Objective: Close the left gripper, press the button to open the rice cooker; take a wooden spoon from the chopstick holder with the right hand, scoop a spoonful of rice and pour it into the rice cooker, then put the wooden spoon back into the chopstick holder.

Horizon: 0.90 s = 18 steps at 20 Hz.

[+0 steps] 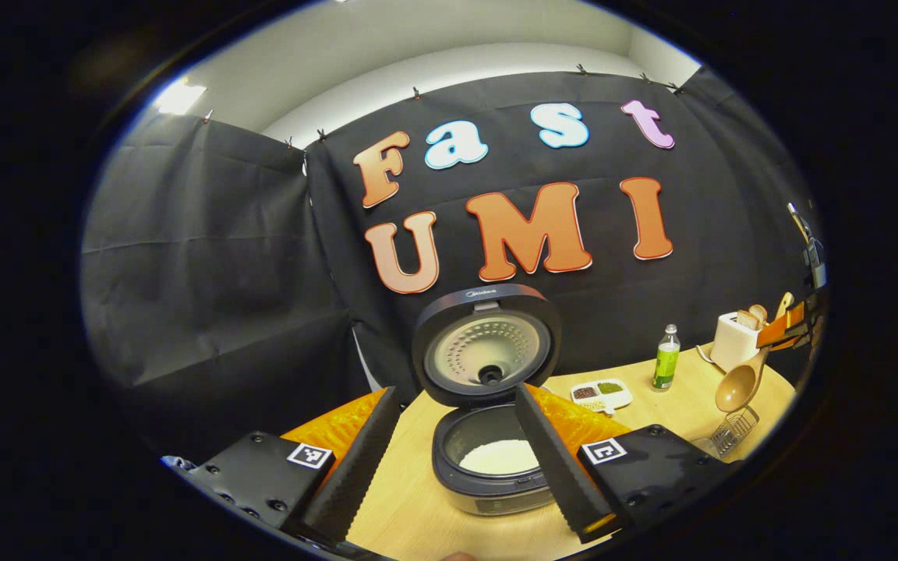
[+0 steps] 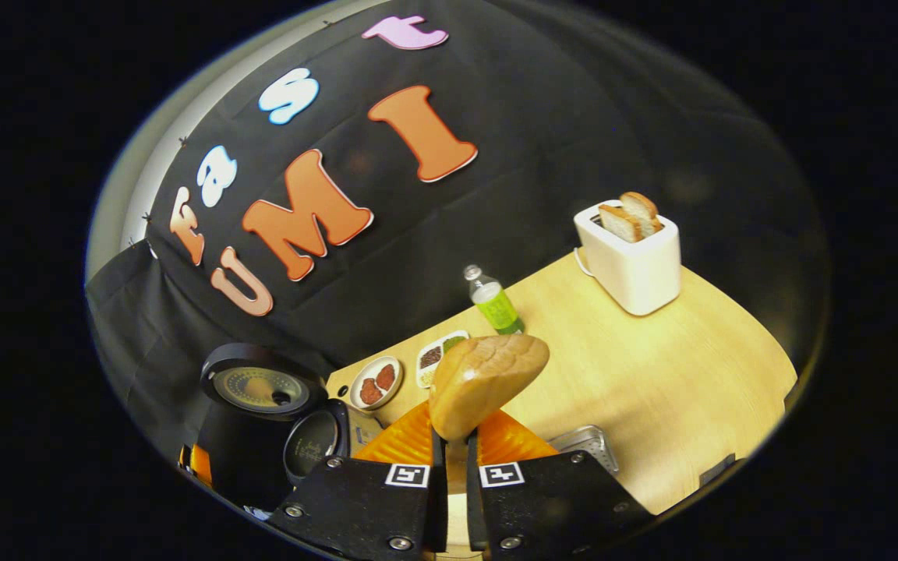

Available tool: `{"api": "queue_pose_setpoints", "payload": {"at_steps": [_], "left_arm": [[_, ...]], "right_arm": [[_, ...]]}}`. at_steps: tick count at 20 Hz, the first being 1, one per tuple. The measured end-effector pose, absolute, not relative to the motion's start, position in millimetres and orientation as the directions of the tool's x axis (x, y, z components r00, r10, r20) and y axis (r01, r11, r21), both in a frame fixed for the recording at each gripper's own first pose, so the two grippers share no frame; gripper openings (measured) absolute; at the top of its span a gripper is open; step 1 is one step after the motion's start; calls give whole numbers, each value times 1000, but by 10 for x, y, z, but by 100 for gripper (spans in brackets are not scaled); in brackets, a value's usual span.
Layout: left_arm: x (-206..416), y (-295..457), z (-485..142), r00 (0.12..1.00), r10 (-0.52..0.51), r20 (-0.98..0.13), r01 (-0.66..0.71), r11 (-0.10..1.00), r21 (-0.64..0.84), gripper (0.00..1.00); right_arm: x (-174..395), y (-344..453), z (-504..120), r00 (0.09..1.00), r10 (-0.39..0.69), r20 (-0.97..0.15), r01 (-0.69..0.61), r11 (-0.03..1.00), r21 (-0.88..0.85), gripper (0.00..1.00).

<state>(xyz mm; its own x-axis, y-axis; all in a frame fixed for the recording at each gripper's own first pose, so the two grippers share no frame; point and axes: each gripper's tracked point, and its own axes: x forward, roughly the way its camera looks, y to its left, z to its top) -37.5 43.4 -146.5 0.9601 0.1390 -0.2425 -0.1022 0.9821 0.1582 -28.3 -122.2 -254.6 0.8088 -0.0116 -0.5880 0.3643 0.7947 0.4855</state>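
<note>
Nearest in the left gripper view is our left claw (image 1: 461, 452). Its two fingers stand wide apart with nothing between them. Just past them sits the rice cooker (image 1: 488, 467) on the desk (image 1: 410, 506). Its lid (image 1: 486, 347) stands up and open, and we can see white rice in the pot, so we think the button press is done.

In the right gripper view our right claw (image 2: 450, 448) is clamped on the handle of the wooden spoon (image 2: 486, 382). The fingers are close together with the handle squeezed between them. The bowl of the spoon sticks up just past the fingertips. We see its rounded back, so we cannot tell if rice is in it.

We judge the spoon is already out of the chopstick holder (image 1: 733, 430). What may be left is scooping and pouring, and then putting the spoon back.

The left gripper view shows the inside of the pot, and at far right the spoon hanging above the wire holder. The right gripper view shows other things: a round plate (image 2: 376, 382) and a tray (image 2: 440, 355) of food in the middle. Farther away are a green bottle (image 2: 493, 301) and a white toaster (image 2: 630, 253) with bread.
</note>
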Motion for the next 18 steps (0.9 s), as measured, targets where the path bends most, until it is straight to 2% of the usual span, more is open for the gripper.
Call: {"api": "queue_pose_setpoints", "payload": {"at_steps": [3, 8, 9, 10, 18], "left_arm": [[-325, 244, -1414, 963, 99, -249, -63, 987, 149, 94], [-259, 21, -1298, 969, 57, -240, -16, 985, 172, 94], [-256, -14, -1274, 969, 54, -240, -11, 984, 178, 94], [-264, -48, -1271, 970, 53, -238, -8, 983, 185, 100], [-315, -26, -1232, 966, 98, -238, -47, 976, 212, 100]], "right_arm": [[-459, -1503, -2684, 794, -80, -602, 420, 788, 449, 10], [-604, -1730, -3003, 771, -130, -623, 461, 789, 406, 9], [-585, -1742, -3079, 767, -133, -628, 462, 794, 396, 9], [-586, -1758, -3168, 757, -134, -639, 465, 798, 384, 10], [-550, -1614, -3713, 715, -104, -691, 441, 834, 331, 9]]}}
